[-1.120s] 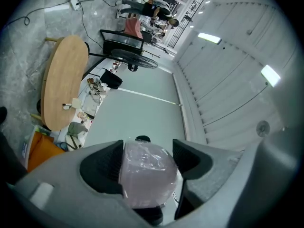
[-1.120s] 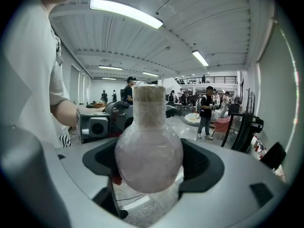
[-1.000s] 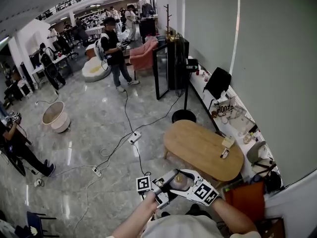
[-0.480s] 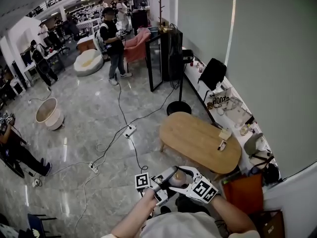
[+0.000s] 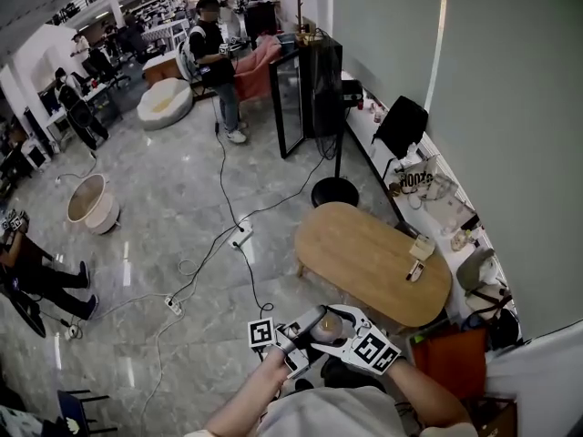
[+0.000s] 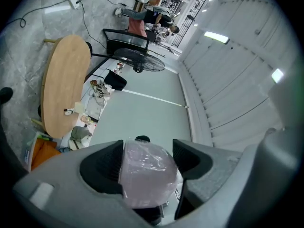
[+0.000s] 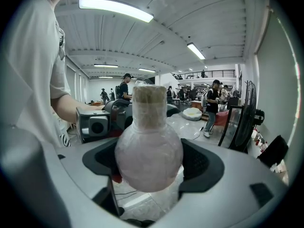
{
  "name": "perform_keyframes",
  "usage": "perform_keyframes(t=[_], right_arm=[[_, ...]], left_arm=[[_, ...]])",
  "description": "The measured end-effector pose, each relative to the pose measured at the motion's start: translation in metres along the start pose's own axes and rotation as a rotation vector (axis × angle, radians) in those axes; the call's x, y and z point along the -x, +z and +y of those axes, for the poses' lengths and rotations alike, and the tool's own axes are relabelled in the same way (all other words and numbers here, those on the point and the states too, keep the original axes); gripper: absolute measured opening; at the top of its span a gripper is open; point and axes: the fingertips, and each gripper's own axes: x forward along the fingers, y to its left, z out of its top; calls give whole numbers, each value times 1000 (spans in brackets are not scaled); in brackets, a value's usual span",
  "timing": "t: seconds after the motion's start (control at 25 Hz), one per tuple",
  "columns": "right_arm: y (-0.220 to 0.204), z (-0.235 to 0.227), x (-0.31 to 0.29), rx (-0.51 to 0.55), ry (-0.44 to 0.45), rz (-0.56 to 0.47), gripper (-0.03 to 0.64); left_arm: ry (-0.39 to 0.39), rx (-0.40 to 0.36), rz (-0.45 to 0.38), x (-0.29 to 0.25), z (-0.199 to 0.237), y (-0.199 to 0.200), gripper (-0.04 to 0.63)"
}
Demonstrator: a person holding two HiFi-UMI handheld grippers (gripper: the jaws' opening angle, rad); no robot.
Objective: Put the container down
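A round flask-shaped container (image 5: pixel 328 325) wrapped in clear film, with a tan stopper, hangs in front of my body above the floor. My left gripper (image 5: pixel 307 331) and right gripper (image 5: pixel 349 333) meet on it from either side. In the right gripper view the container's bulb (image 7: pixel 148 151) fills the gap at the right gripper (image 7: pixel 148 161), neck upward. In the left gripper view the wrapped container (image 6: pixel 148 172) sits in the left gripper (image 6: pixel 149 156), both jaws pressed against it. An oval wooden table (image 5: pixel 360 258) stands just ahead to the right, also seen as the table (image 6: pixel 61 84).
On the table lie a small white box (image 5: pixel 420 247) and a dark remote (image 5: pixel 414 270). A fan's round base (image 5: pixel 334 191) stands beyond it. Cables and a power strip (image 5: pixel 241 237) cross the marble floor. An orange bag (image 5: pixel 451 360) sits at my right. A person (image 5: pixel 219 57) stands far back.
Both grippers keep the same hold on the container. The head view has shifted a little, so the table and room have slid slightly in the picture.
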Motion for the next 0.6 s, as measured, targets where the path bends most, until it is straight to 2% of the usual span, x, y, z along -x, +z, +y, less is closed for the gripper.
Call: perform_keyframes(t=[0.32, 0.6], right_arm=[[-8, -96, -14, 16, 35, -5, 388], [-16, -152, -27, 25, 59, -11, 388]], left_arm=[[3, -21, -29, -68, 15, 68, 321], [36, -35, -49, -105, 35, 110, 321]])
